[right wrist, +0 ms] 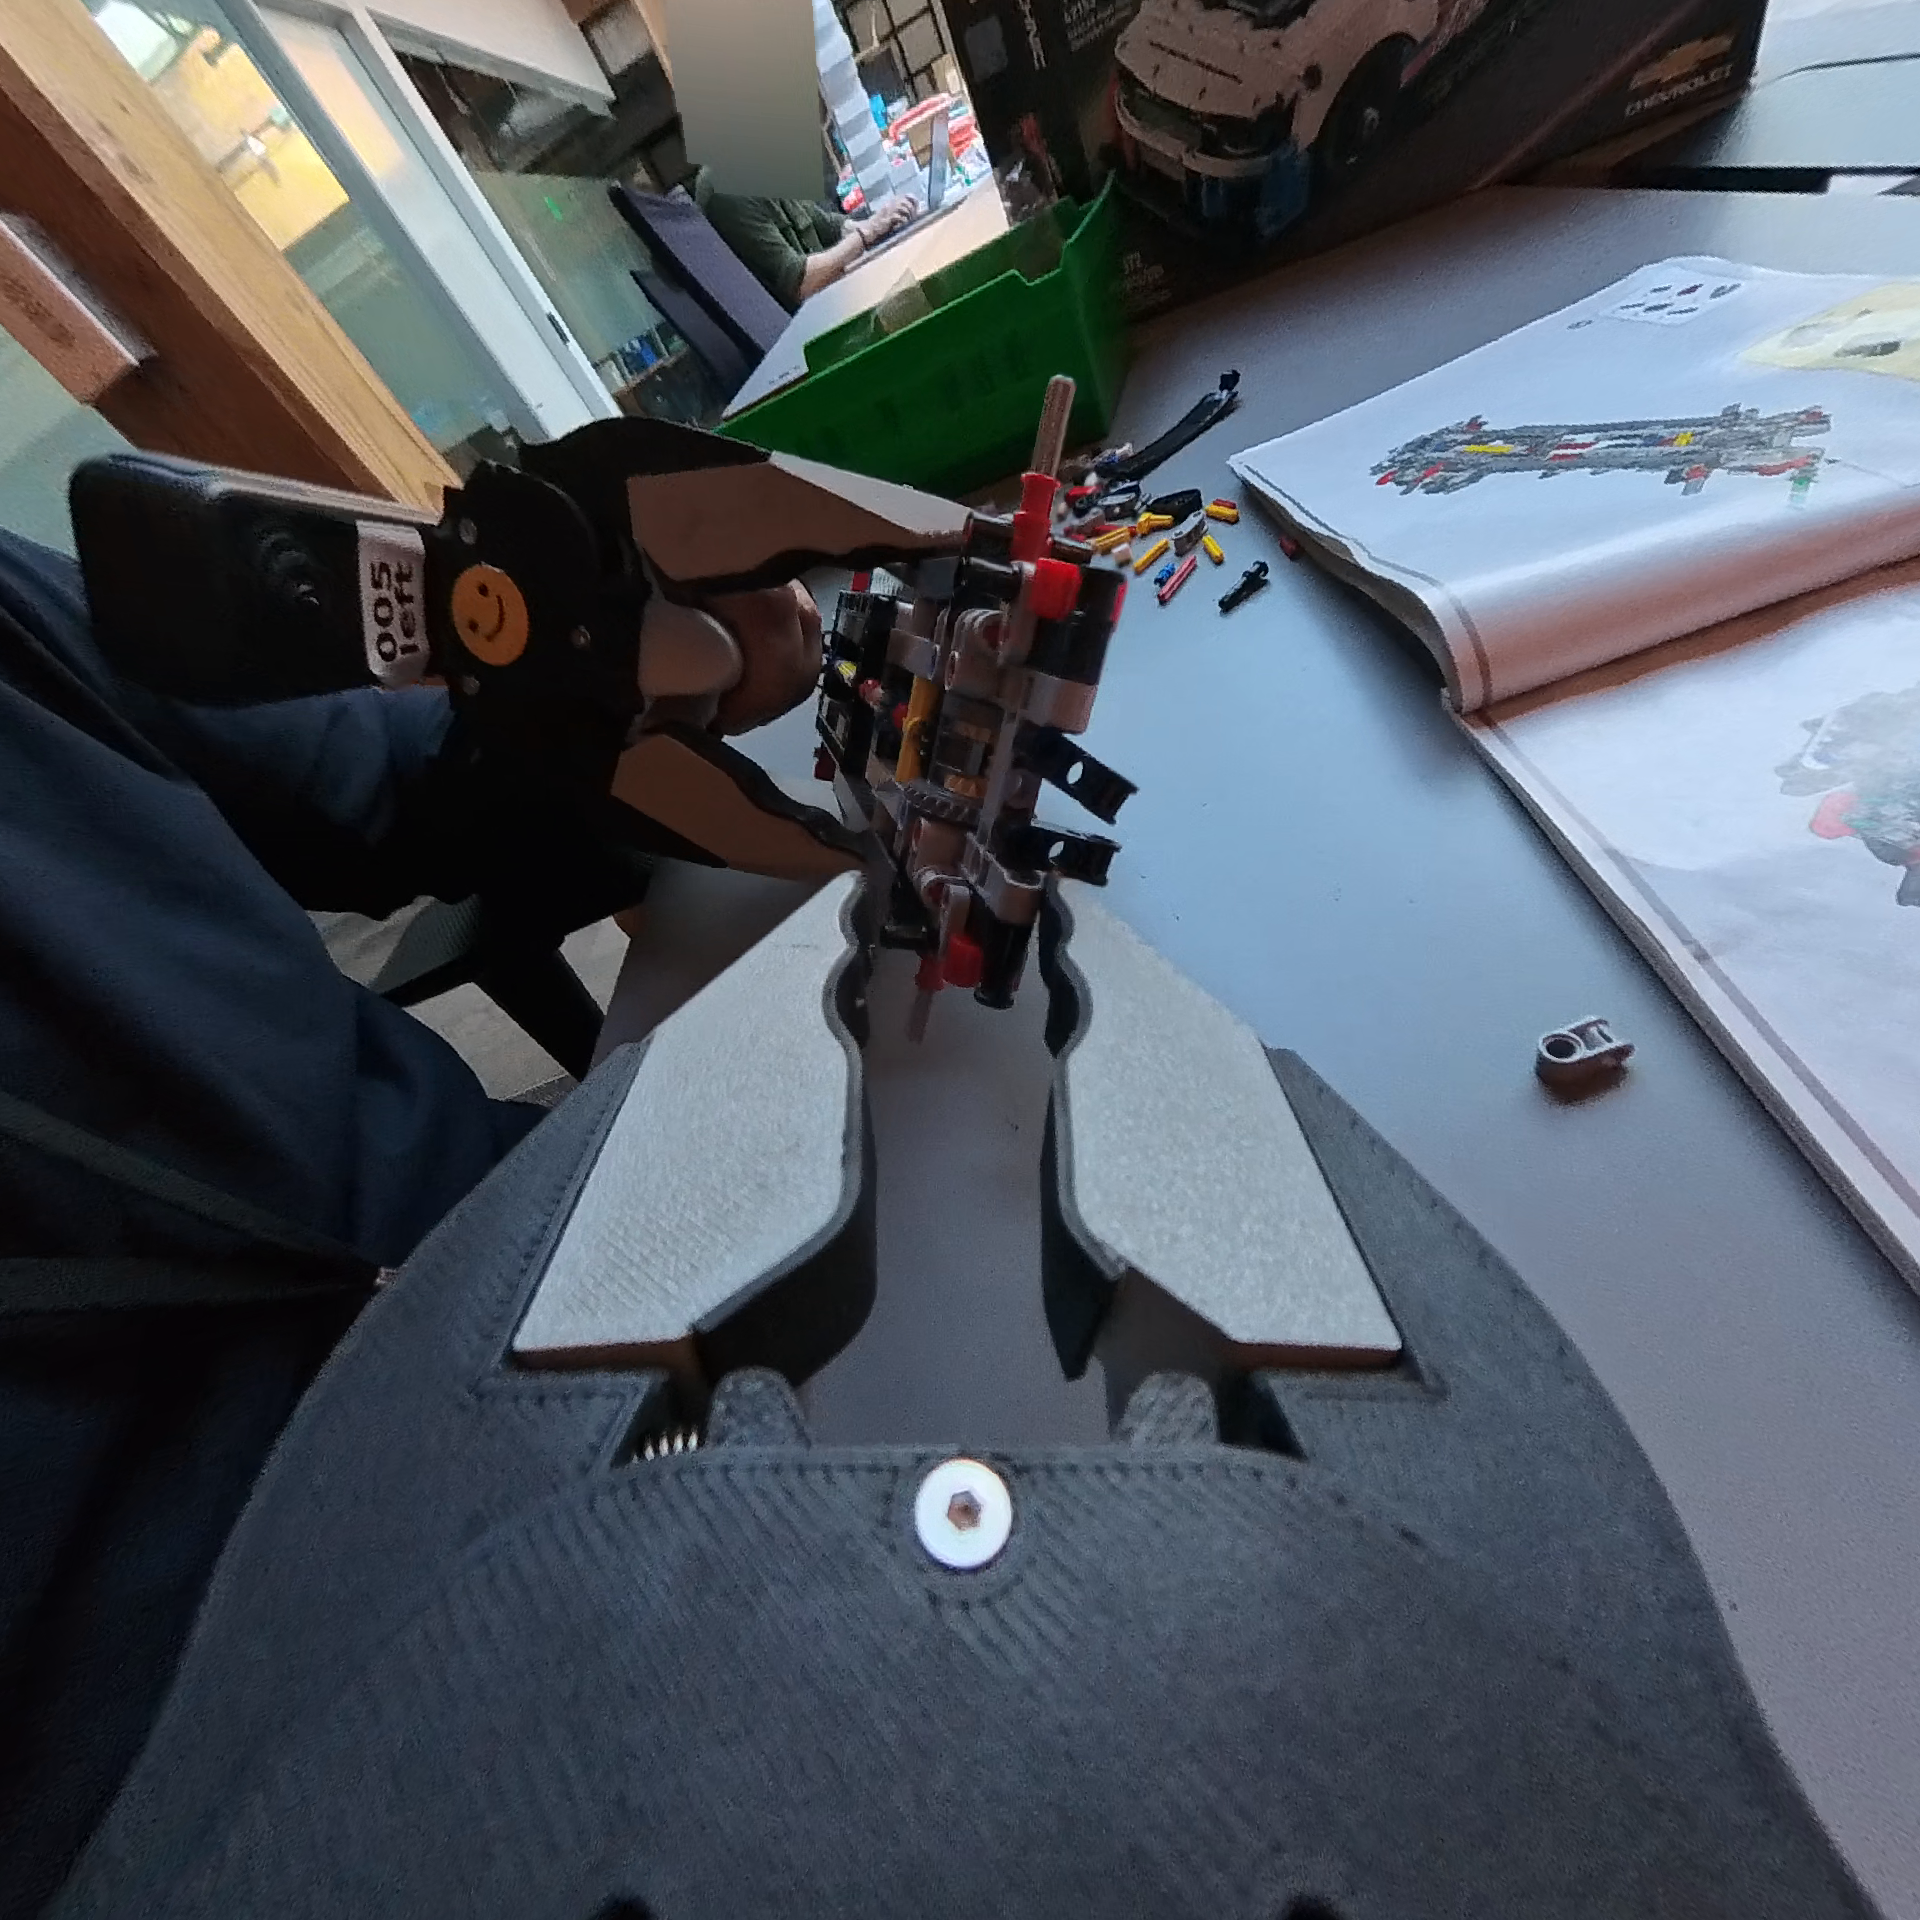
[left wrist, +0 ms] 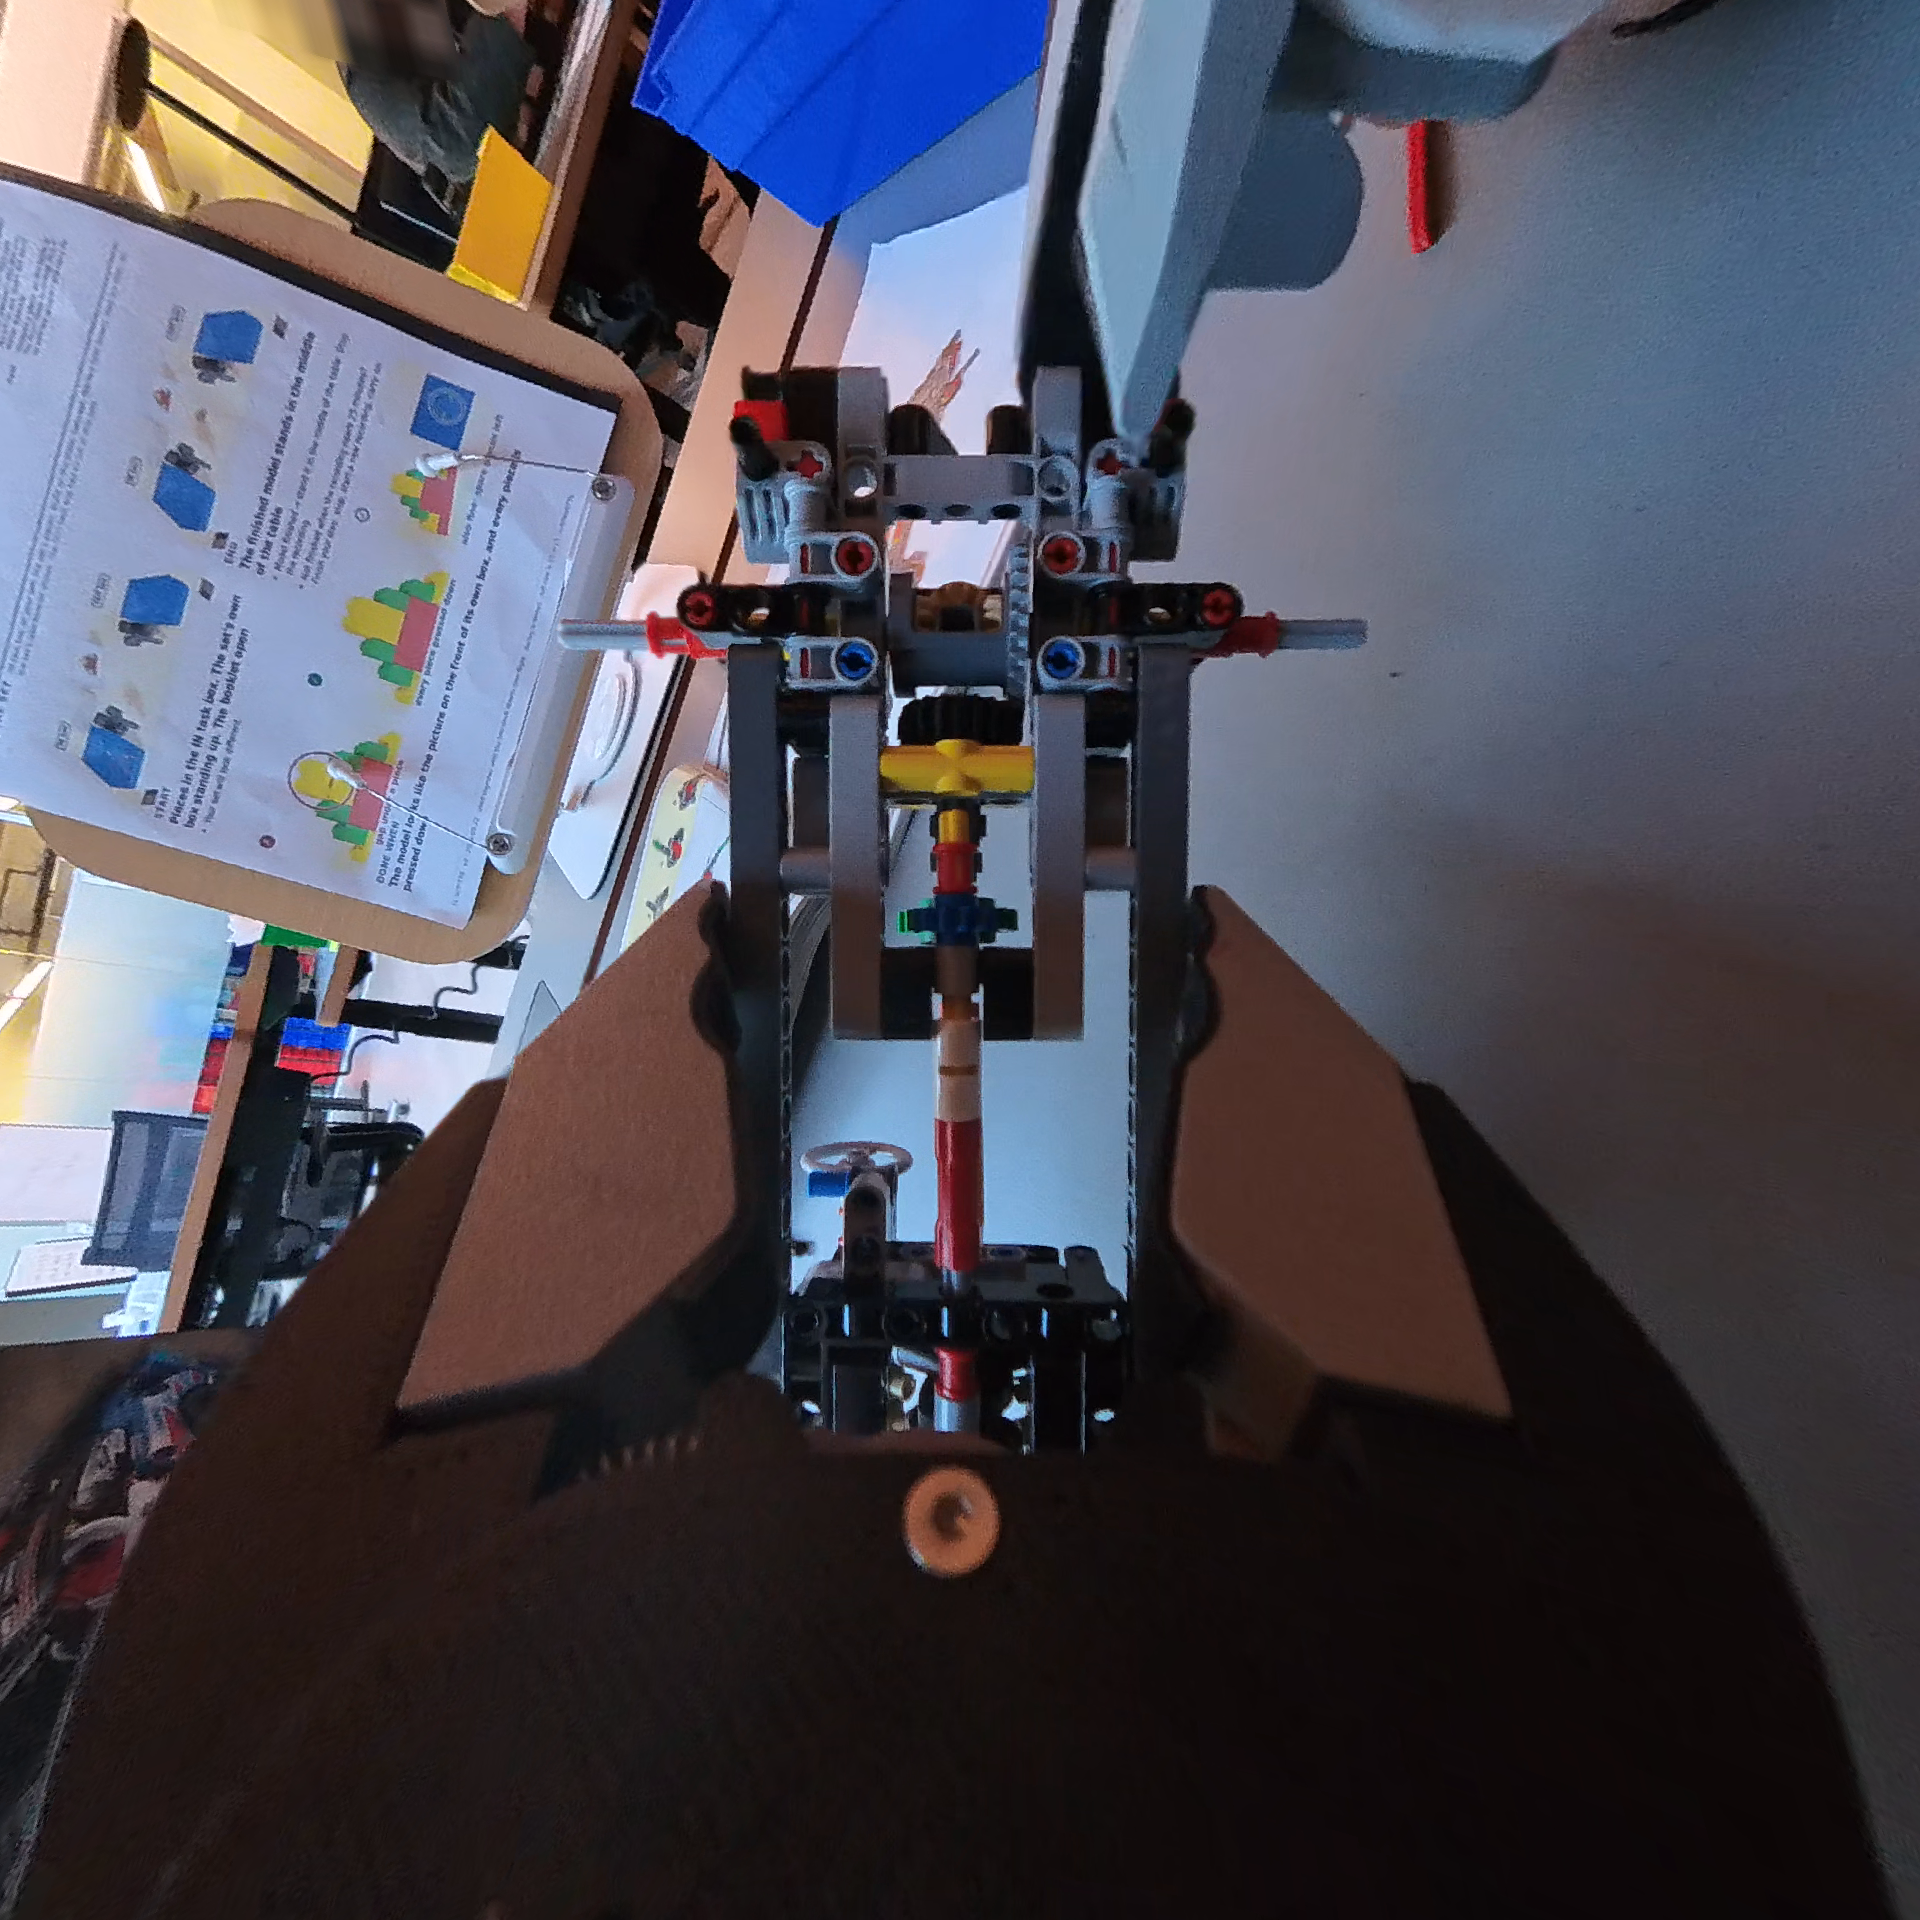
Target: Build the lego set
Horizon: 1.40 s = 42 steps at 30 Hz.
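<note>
Left wrist view: left tongs [left wrist: 956, 935] clamp the grey, multicoloured brick model [left wrist: 956, 644]; right tongs [right wrist: 951, 956] straddle its end.

1. A dark grey desk [right wrist: 1351, 831] fills the near room, lit from the left.
2. A wooden frame [right wrist: 208, 312] stands left, glass panels [right wrist: 436, 239] beside it, warm yellow light behind them.
3. Farther back a person [right wrist: 790, 239] sits at another table [right wrist: 914, 260].
4. Shelving [right wrist: 883, 83] with coloured items lines the far end.
5. Dark chairs [right wrist: 707, 281] stand by that table.
</note>
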### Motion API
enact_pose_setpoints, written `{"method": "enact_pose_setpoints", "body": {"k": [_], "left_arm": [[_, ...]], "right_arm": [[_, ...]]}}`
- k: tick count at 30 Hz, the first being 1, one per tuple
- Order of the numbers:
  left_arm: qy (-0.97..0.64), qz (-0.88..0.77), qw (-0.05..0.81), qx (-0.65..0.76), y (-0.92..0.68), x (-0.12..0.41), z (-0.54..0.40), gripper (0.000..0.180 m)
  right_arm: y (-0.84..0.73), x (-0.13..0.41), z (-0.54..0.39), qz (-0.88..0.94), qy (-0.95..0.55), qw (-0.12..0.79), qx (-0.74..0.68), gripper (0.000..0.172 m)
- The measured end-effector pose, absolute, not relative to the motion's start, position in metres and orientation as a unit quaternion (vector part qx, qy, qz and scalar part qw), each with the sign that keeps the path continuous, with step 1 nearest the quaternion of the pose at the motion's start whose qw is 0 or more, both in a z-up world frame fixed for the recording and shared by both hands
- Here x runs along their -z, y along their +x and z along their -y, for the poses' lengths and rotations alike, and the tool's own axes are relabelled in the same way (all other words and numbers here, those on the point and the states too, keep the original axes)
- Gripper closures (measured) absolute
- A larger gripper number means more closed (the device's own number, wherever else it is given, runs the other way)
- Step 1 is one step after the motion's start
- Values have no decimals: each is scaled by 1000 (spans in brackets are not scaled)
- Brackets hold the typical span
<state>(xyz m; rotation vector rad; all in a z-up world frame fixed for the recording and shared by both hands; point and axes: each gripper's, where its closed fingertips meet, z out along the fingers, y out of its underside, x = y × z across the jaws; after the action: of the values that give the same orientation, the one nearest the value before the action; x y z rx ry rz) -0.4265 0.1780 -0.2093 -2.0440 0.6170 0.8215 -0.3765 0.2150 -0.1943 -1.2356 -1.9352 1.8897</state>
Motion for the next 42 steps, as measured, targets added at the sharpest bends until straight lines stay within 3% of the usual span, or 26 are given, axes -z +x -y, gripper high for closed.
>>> {"method": "enact_pose_setpoints", "body": {"k": [4,7,10,18,25,27,32,36,40,42], "left_arm": [[-812,-250,413,-328,-425,210,-178,96],[-806,-255,414,-336,-423,208,-178,96],[-799,-263,417,-345,-421,207,-178,96],[-777,-270,438,-363,-416,199,-179,97],[-743,-278,453,-407,-414,188,-179,97],[-736,-281,459,-411,-412,186,-179,97],[-733,-274,457,-423,-417,185,-179,97],[-735,-272,461,-416,-419,184,-181,97],[-733,-272,454,-427,-422,185,-181,97],[-731,-274,452,-432,-421,185,-181,97]], "right_arm": [[-374,198,-215,666,-399,95,-623,146],[-369,196,-211,679,-372,101,-625,136],[-369,198,-213,686,-367,113,-618,144],[-363,190,-209,675,-342,98,-647,146],[-359,181,-205,708,-277,200,-617,146],[-357,177,-204,718,-262,236,-600,156],[-364,176,-205,713,-271,231,-605,157],[-366,172,-206,699,-284,205,-623,153],[-362,173,-204,713,-278,220,-605,132],[-363,174,-205,716,-281,240,-592,133]]}}
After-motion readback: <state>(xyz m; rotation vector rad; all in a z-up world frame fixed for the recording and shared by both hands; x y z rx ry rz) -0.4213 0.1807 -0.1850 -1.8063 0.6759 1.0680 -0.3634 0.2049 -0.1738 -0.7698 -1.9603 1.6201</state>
